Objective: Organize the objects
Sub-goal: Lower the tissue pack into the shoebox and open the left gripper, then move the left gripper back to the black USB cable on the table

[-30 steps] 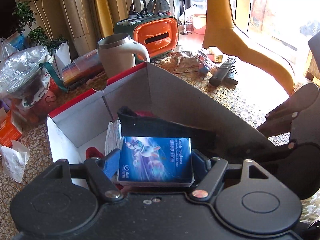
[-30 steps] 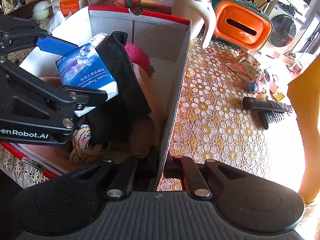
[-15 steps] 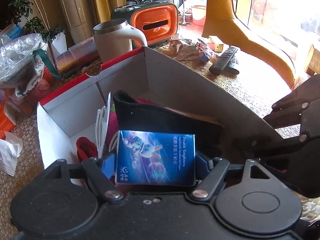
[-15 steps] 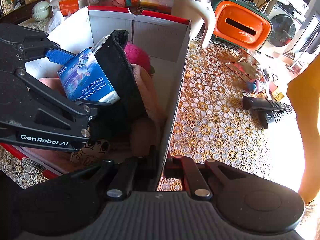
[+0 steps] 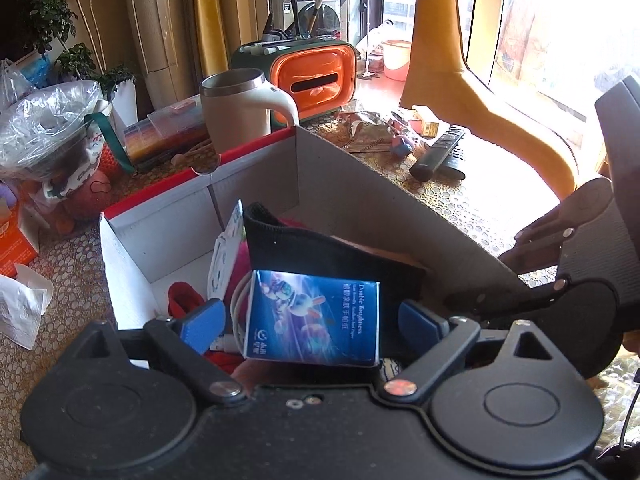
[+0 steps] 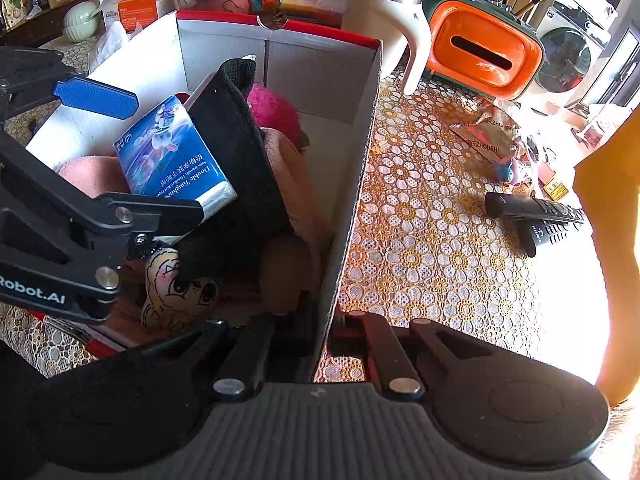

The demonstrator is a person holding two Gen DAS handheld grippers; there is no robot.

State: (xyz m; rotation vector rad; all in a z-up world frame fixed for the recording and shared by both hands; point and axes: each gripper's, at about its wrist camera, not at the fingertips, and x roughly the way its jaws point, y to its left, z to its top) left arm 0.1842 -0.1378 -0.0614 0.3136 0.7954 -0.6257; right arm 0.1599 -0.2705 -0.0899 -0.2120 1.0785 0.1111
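**Left wrist view: tissue pack released in box**

Left wrist view shows the left gripper (image 5: 310,322) with its blue-padded fingers (image 5: 202,322) spread wide. They have just been opening. The tissue pack (image 5: 314,318) sits between them, clear of both pads. The pack leans against a black cloth (image 5: 320,248) inside the box (image 5: 168,228), on top of the other contents.

Right wrist view shows the right gripper (image 6: 326,320) with its fingers pressed together on the box's side wall (image 6: 352,168), one finger inside and one outside. The same view shows the pack (image 6: 172,156) tilted, its near corner behind the left gripper's lower finger (image 6: 160,212), the upper pad (image 6: 96,98) standing off it. A pink plush (image 6: 272,112) and a cartoon-face item (image 6: 176,284) also lie in the box.

On the surface (image 6: 432,240), outside the box:
- mug (image 5: 240,112), just behind the far wall
- orange case (image 5: 316,76), behind the mug
- two remotes (image 6: 536,216), well apart from the box
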